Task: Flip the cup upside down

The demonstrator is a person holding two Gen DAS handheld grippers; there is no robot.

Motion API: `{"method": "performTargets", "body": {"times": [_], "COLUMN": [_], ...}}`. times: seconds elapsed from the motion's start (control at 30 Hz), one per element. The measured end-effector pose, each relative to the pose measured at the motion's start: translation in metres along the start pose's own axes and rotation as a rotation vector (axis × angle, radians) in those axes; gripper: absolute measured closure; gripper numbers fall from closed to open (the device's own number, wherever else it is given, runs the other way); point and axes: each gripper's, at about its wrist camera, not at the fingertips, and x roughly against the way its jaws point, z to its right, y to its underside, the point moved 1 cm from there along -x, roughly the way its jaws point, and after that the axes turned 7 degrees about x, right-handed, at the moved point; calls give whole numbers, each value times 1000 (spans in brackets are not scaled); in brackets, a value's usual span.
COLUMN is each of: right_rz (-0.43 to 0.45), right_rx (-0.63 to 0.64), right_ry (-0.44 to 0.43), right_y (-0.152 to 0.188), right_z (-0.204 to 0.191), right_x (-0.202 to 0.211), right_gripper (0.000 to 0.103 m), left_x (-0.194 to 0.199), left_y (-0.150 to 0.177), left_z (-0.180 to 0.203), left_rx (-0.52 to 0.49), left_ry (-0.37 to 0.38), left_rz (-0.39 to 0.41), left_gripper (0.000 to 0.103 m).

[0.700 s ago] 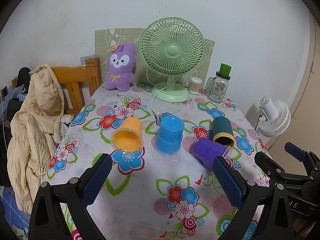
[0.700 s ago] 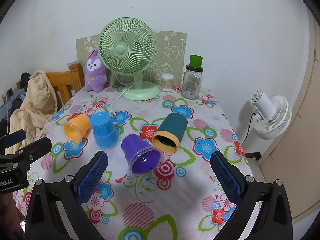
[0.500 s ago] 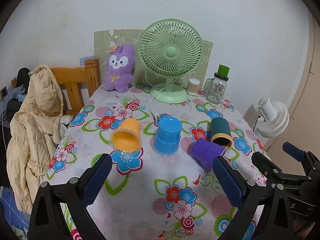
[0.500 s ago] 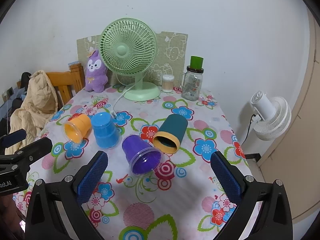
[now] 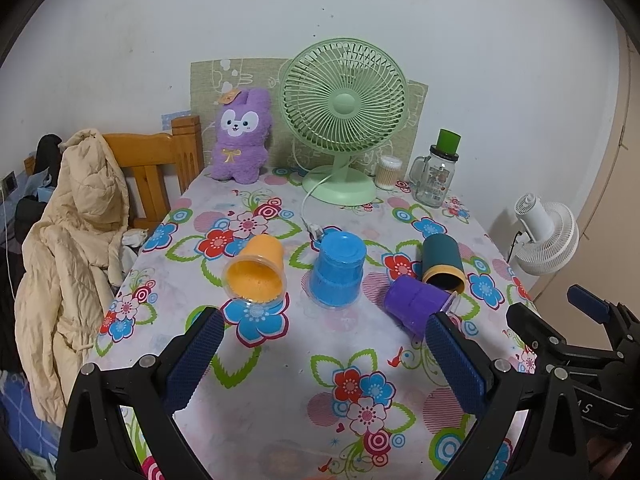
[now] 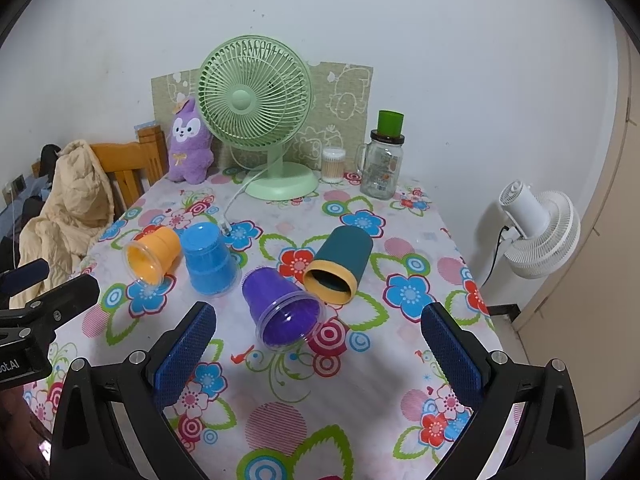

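the purple cup [image 6: 282, 308] lies on its side mid-table, mouth toward the camera, touching the teal cup [image 6: 340, 266]; the orange cup [image 6: 152, 254] also lies tipped, while the blue cup [image 6: 208, 258] already stands inverted. right tongs [image 6: 316, 354] and left tongs [image 5: 320, 356] hover spread, holding nothing — the approach step, i judge. next: close on purple's wall and rotate it. the near table [image 6: 280, 420] offers open room — its right edge is close.

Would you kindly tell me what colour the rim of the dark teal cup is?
Mustard yellow; the dark teal cup shows it best in the right wrist view.
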Motion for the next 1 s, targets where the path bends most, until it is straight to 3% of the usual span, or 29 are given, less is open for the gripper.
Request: {"method": "performTargets", "body": {"times": [0.73, 1.0], "right_rz": [-73, -130], "right_rx": [34, 159], "right_ry": [-24, -111], "right_y": [9, -8], "right_z": [-12, -39], "right_x": [-15, -37], "right_gripper": [0, 0], "left_x": [-12, -26], "left_y": [15, 20], "left_z": [-18, -38], "left_rx": [16, 61], "left_ry": [-24, -47], "left_rz": [-54, -85], "left_gripper": [0, 0]}}
